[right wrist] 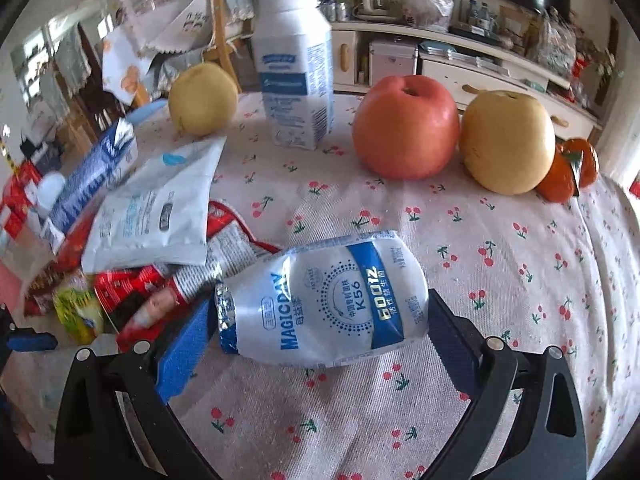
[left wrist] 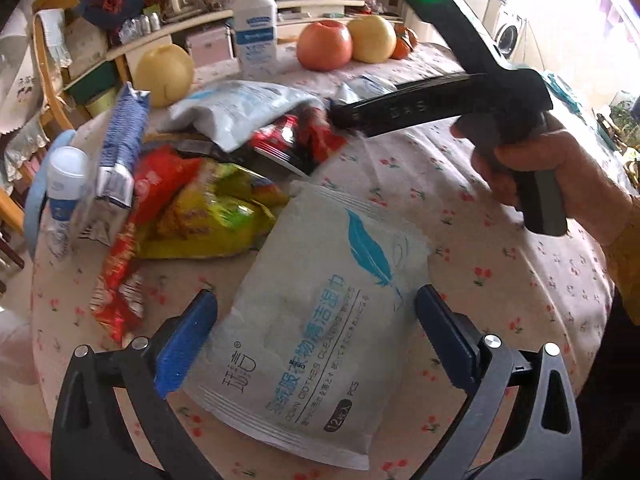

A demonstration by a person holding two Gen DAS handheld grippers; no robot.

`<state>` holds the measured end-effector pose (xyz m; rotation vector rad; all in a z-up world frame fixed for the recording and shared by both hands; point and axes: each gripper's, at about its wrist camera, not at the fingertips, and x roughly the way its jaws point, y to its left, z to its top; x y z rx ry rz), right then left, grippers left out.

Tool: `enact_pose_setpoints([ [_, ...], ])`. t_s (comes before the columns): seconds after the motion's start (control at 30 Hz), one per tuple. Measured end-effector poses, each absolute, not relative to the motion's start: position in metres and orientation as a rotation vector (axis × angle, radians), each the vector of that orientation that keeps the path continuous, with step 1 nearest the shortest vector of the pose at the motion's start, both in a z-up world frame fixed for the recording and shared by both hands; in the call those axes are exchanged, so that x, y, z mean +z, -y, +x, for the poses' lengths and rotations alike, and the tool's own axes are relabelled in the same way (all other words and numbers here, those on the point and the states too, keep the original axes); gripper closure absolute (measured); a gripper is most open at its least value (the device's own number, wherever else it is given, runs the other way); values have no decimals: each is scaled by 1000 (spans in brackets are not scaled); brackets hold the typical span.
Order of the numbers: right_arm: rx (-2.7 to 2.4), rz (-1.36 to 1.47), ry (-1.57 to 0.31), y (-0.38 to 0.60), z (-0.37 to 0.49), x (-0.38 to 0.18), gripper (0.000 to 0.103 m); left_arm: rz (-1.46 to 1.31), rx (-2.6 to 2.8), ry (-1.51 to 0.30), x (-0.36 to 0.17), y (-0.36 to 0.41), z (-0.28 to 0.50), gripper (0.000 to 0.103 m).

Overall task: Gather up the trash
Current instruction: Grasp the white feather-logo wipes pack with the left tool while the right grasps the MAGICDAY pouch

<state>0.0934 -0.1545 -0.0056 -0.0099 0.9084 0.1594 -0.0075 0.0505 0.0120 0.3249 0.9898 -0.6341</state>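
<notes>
In the left wrist view my left gripper (left wrist: 316, 312) is open, its blue pads on either side of a white wet-wipes pack (left wrist: 316, 320) lying flat on the cherry-print tablecloth (left wrist: 500, 280). Beyond it lies a heap of wrappers: a yellow snack bag (left wrist: 216, 216), red wrappers (left wrist: 120, 280), a blue-white carton (left wrist: 120, 148) and a white pouch (left wrist: 244, 108). In the right wrist view my right gripper (right wrist: 320, 316) is open around a crushed white-blue MAGICDAY bottle (right wrist: 328, 300). The right gripper's body also shows in the left wrist view (left wrist: 460, 104).
On the table stand a white bottle (right wrist: 296, 68), a yellow pear (right wrist: 202, 98), a red apple (right wrist: 404, 132), another pear (right wrist: 506, 142) and persimmons (right wrist: 568, 176). A small white-blue bottle (left wrist: 66, 196) stands at the left edge. Chairs and shelves lie beyond the table.
</notes>
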Motion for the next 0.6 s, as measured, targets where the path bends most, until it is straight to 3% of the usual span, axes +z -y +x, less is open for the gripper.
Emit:
enact_pose_setpoints([
  [0.27, 185, -28, -913, 152, 89, -10, 5, 430, -663, -984, 5, -31, -24, 4],
  [0.6, 178, -8, -887, 154, 85, -5, 8, 344, -583, -969, 5, -23, -17, 7],
])
